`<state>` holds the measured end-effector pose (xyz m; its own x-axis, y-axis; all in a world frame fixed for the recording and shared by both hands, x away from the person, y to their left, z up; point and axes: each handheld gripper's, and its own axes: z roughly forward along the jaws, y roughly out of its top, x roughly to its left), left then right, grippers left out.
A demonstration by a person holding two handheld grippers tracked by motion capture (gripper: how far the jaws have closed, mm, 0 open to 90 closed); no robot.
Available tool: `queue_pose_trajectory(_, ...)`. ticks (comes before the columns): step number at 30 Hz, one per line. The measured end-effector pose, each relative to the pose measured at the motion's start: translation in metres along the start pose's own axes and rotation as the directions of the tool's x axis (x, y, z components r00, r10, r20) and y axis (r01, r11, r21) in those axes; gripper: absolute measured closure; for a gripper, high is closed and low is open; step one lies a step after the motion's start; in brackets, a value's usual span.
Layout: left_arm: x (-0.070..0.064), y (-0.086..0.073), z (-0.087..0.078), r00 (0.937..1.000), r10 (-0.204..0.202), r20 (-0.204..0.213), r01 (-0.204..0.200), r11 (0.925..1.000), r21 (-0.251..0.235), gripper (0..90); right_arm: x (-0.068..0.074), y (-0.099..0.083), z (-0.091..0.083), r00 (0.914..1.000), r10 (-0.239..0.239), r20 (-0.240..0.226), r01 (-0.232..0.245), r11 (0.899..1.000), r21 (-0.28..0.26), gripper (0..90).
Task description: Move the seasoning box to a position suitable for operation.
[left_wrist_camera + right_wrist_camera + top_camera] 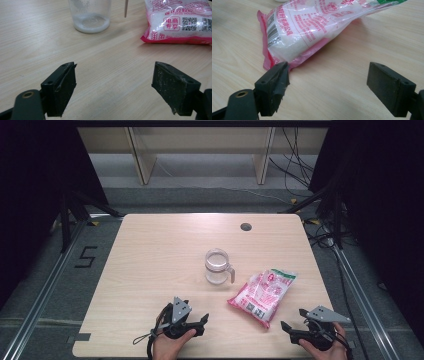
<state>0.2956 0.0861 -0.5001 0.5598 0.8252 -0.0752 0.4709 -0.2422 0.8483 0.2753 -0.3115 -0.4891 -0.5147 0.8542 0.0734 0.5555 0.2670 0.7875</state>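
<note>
Nearest the person, at the table's [150, 240] front edge: both grippers resting low, one in each hand. Left gripper [199, 325] sits front-centre, jaws spread wide w/ nothing between them; in the left gripper view just bare wood shows in the gap. Right gripper [286, 329] sits at the front-right corner, jaws likewise wide apart and empty. In the right gripper view its left-hand jaw is just beside the bag's sealed pink edge; can't tell if it's touching.

Next out: the bag [262, 295], pink & white plastic, white granules inside, prob. sugar. Lies flat on the table, angled, near end pointing at the gap between the two grippers, green strip at the far end. Looks sealed as far as I can see.

Just beyond, left of the bag: a clear jug [218, 266] w/ handle, upright, about mid-table. Left gripper view shows a thin white layer at its bottom. Bag and jug near each other, not touching.

Further back: a small round grommet [245, 226] by the far edge, then floor, cables, shelf legs.

My read: this is the approach step, nothing grasped yet. Looks like the job is getting the bag's contents into the jug. Next move prob. calls for the right gripper to edge fwd and pinch the bag's near end, left one to steady the jug or take the bag's other end. Bag is floppy, so a grip on the seam alone may let it sag.
</note>
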Motion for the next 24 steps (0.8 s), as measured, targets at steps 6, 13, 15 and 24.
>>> queue_pose_trajectory(6, -0.001, 0.002, 0.004, 0.9998, 0.014, 0.014, -0.014, 0.9999, -0.001, 20.9, 0.001, 0.0, -0.001, 0.9999, 0.013, -0.006, -0.013, 1.0, 0.001, 18.8)
queue_pose_trajectory(13, 0.001, 0.01, 0.009, 0.9995, 0.012, 0.031, -0.011, 0.9998, -0.018, 25.0, 0.0, 0.0, -0.001, 0.9999, 0.013, -0.007, -0.013, 1.0, -0.001, 18.8)
queue_pose_trajectory(15, 0.001, 0.012, 0.012, 0.999, 0.005, 0.045, -0.004, 0.9993, -0.036, 29.5, -0.001, 0.0, 0.0, 1.0, 0.003, -0.001, -0.003, 1.0, -0.003, 18.8)
queue_pose_trajectory(24, 0.001, 0.031, 0.031, 0.9936, 0.047, 0.103, -0.04, 0.9971, -0.065, 46.1, -0.001, 0.0, -0.001, 0.9999, -0.008, 0.009, 0.008, 1.0, -0.007, 18.8)
